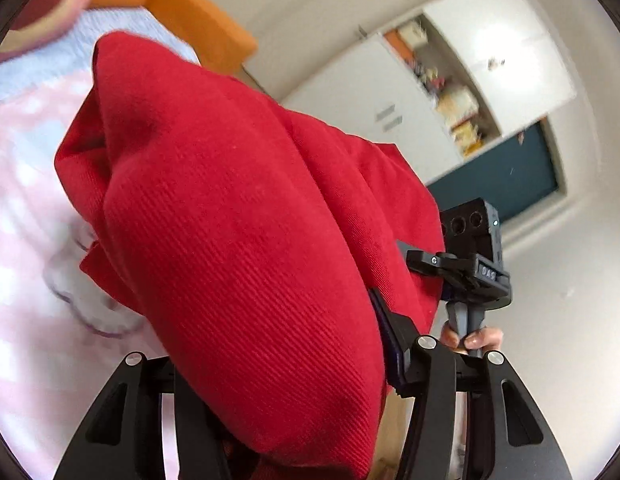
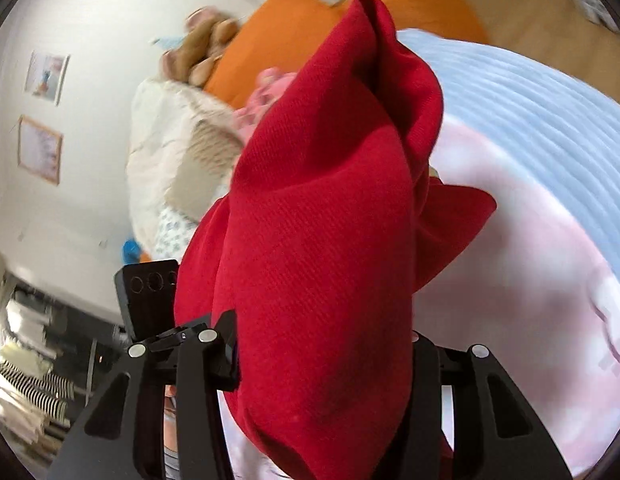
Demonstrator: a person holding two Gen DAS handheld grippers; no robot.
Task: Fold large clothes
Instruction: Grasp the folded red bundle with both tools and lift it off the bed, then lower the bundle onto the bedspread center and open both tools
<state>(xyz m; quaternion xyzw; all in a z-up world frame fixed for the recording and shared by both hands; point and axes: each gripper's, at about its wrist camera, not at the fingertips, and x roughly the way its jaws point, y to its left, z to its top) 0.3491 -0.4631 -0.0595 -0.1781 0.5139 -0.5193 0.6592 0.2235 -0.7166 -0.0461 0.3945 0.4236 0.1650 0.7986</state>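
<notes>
A red garment [image 1: 238, 216] is held bunched in the left gripper [image 1: 278, 392] and likewise clamped in the right gripper [image 2: 321, 380], lifted above the pink bed cover [image 2: 509, 320].

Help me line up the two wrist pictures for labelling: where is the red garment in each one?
Left wrist: the red garment fills the middle, running from upper left down between the left gripper fingers at the bottom.
Right wrist: it stands in the centre, rising from the right gripper at the bottom to a peak near the top.
Shared landmark: the orange cushion behind the light blue blanket.
</notes>
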